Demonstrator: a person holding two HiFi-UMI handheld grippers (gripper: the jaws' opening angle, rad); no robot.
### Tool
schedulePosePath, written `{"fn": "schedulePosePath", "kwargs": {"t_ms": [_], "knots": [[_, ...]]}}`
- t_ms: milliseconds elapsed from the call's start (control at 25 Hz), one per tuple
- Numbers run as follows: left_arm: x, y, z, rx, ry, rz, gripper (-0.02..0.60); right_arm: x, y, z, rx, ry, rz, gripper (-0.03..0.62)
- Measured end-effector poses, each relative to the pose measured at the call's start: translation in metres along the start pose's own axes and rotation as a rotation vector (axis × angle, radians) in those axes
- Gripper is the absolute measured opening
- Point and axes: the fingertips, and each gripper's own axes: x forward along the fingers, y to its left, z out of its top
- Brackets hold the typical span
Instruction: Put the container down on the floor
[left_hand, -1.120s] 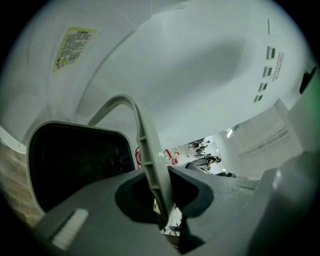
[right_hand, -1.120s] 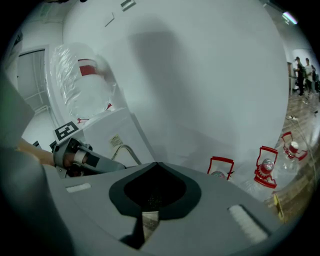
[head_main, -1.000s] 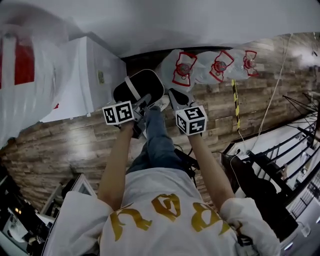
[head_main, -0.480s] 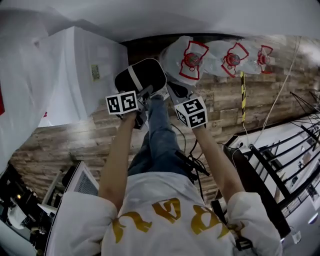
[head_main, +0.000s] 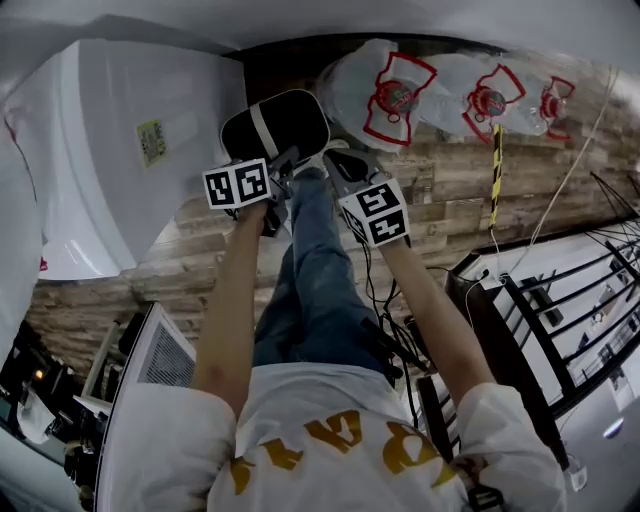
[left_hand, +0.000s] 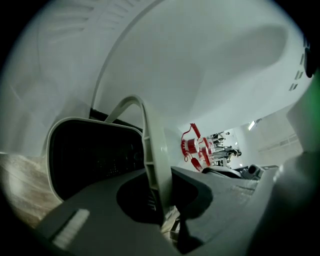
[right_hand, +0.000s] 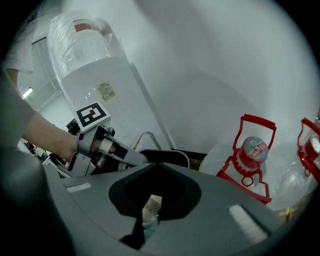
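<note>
1. Two grippers held out in front, side by side: left gripper (head_main: 290, 162) and right gripper (head_main: 338, 166).
2. Left jaws clamped tight on the thin white handle (left_hand: 153, 150) of the black container (head_main: 285, 120).
3. Container at 12 o'clock from the left gripper, down low by the white wall (head_main: 330, 20). Hard to tell if touching the wood floor (head_main: 200, 250) or not.
4. Right jaws pressed together with nothing in them, just beside the container at its 4 o'clock.
5. Three big water bottles (head_main: 385, 95) with red handles at 3 o'clock from the container.
6. Tall white box (head_main: 130, 130) at 9 o'clock from the container.
</note>
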Motion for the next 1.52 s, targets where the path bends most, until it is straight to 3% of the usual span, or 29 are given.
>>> {"fn": "schedulePosePath", "kwargs": {"t_ms": [800, 1040, 1520], "knots": [[0.090, 0.092, -0.027, -0.004, 0.058, 0.038, 0.026, 0.088, -0.032, -0.066, 0.004, 0.078, -0.003, 0.023], [0.116, 0.121, -0.021, 0.017, 0.058, 0.050, 0.028, 0.118, -0.040, -0.083, 0.018, 0.084, -0.004, 0.023], [0.147, 0.138, 0.000, 0.047, 0.013, 0.029, 0.028, 0.149, -0.065, -0.098, 0.059, 0.088, -0.050, 0.023]]}}
